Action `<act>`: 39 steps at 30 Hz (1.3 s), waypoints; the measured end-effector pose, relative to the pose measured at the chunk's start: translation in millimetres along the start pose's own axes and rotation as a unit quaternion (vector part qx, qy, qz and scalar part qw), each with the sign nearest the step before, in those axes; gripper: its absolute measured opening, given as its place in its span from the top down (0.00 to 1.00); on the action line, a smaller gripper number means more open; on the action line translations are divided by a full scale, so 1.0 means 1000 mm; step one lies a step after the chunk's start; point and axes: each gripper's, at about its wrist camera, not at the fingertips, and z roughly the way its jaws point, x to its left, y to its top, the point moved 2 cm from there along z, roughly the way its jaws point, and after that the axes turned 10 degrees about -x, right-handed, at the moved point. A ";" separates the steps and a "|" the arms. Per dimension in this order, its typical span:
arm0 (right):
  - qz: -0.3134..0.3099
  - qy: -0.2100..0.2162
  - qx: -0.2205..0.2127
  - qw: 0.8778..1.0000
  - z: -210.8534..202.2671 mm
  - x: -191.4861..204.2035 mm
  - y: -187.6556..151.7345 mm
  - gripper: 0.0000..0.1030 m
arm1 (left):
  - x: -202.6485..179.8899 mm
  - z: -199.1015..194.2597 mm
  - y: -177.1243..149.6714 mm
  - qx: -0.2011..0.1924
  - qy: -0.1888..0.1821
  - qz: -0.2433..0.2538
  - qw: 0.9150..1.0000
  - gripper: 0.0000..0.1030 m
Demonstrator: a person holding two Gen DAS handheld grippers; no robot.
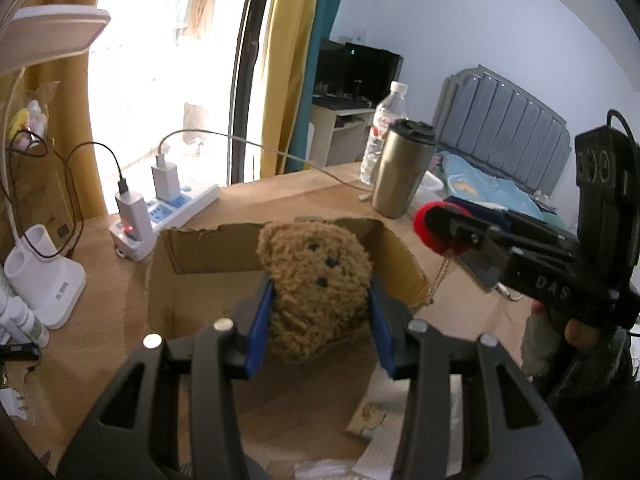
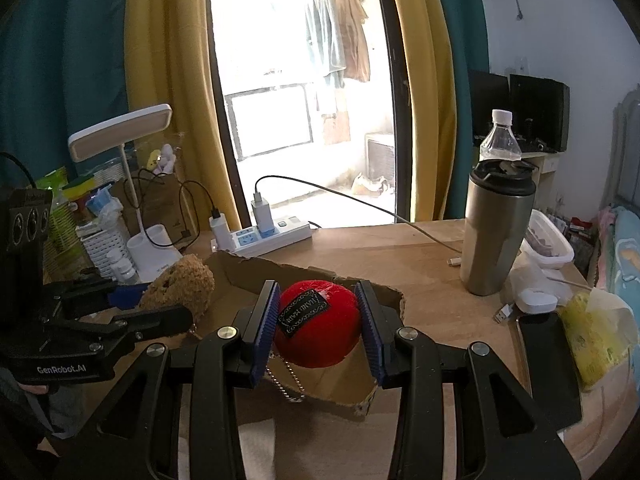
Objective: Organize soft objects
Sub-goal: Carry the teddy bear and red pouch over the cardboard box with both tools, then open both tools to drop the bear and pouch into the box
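The left gripper (image 1: pixel 320 308) was clamped on a small brown bear (image 1: pixel 316 288), its two blue ribbed pads pressing the toy's sides. The bear was woolly and looped like boucle yarn, roughly egg-shaped, with three dark bead dots for eyes and nose; its long axis ran upright and its face pointed back toward the camera, tilted slightly right. It hung above the open mouth of a cardboard box (image 1: pixel 200 252), whose torn, ragged brown rim sat near the middle of the tabletop (image 1: pixel 304 192), a pale wooden surface. The right gripper (image 2: pixel 318 328) squeezed a red ball (image 2: pixel 320 328), a round felt-like plush bearing a black woven label that slanted up to the right, with a thin metal bead chain (image 2: pixel 286 390) dangling beneath it over the box's near rim. Only the right wrist view showed that label; the left wrist view saw the ball from the side as a red tip at the end of the black plastic fingers. Toward the far right of the tabletop stood a smooth steel tumbler (image 2: pixel 496 236) with a black lid, and a clear plastic water bottle (image 2: pixel 500 136) behind it. A white power strip (image 2: pixel 272 236) with chargers plugged in lay along the far edge by the window. The right wrist view alone showed a white desk lamp (image 2: pixel 120 132) at the far left corner.
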 end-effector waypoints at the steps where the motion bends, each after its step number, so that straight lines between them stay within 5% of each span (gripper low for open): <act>1: 0.000 0.001 0.000 1.000 0.002 -0.001 0.001 0.60 | 0.000 0.004 0.000 0.003 0.000 -0.002 1.000 0.56; 28: 0.015 -0.005 0.077 0.997 0.061 -0.025 -0.036 0.60 | 0.003 0.084 -0.020 0.081 -0.019 -0.013 0.996 0.48; 34: 0.015 -0.015 0.078 0.997 0.058 -0.024 -0.034 0.55 | 0.009 0.081 -0.020 0.083 -0.002 -0.019 0.996 0.48; 36: 0.015 -0.016 0.074 0.997 0.055 -0.023 -0.032 0.47 | 0.008 0.077 -0.019 0.081 -0.004 -0.019 0.996 0.47; 38: 0.015 -0.018 0.069 0.997 0.051 -0.021 -0.030 0.46 | 0.006 0.072 -0.018 0.075 -0.006 -0.015 0.997 0.45; 39: 0.015 -0.020 0.067 0.997 0.048 -0.020 -0.029 0.46 | 0.004 0.067 -0.016 0.068 -0.010 -0.012 0.998 0.34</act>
